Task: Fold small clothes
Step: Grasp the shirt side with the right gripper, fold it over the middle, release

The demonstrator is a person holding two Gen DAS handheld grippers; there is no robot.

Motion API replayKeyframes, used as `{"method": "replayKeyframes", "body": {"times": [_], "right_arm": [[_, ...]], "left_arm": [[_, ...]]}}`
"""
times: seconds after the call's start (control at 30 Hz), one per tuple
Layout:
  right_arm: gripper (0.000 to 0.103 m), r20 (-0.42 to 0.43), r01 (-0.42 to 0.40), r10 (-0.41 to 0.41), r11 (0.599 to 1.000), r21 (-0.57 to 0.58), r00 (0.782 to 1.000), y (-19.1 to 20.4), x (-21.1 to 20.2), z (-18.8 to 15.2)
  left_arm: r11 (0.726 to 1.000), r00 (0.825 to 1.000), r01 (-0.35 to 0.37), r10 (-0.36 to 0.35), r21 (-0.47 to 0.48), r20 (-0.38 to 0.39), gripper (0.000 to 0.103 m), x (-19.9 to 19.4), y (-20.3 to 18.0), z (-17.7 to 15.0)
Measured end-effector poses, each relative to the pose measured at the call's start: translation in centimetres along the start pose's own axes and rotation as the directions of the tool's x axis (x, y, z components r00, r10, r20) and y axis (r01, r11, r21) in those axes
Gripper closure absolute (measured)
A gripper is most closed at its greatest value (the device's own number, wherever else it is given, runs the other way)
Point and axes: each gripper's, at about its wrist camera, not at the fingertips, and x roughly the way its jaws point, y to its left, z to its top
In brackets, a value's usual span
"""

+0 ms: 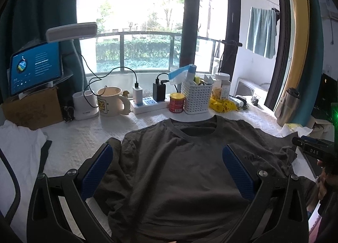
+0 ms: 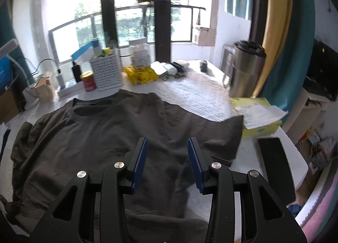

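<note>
Left gripper: jaws spread wide, nothing pinched, hanging over the shirt chest. Right gripper: jaws partly spread, nothing between the pads, over the shirt's right side near the sleeve. Shirt is dark grey, flat on the white desk, collar at the far end, some wrinkles on its left edge. Phone just right of the sleeve, tissue box beyond it. Farther back: basket, red can, mug, steel tumbler, then the window.
</note>
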Motion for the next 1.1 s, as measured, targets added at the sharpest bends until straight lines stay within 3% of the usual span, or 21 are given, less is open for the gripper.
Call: {"method": "replayKeyframes", "body": {"times": [0.3,0.5,0.77,1.1], "right_arm": [[0.06,-0.037,0.073,-0.07,0.995,0.069,0.997,-5.6,2.9,-0.4],[0.061,-0.083,0.084,-0.075,0.99,0.115,0.994,-8.7,5.1,-0.6],[0.061,-0.138,0.051,-0.031,0.988,0.145,0.99,-10.4,7.8,-0.4],[0.061,-0.192,0.069,-0.04,0.986,0.151,0.981,-11.3,10.4,-1.3]], "left_arm": [[1.0,0.998,-0.004,0.005,0.012,-0.065,0.001,2.8,-2.2,0.2],[1.0,0.995,-0.005,0.008,0.024,-0.102,0.001,4.4,-3.7,0.1],[1.0,0.99,-0.014,0.016,0.014,-0.14,0.001,6.3,-4.8,0.1],[1.0,0.982,-0.012,0.016,0.02,-0.187,0.001,8.4,-5.2,0.0]]}}
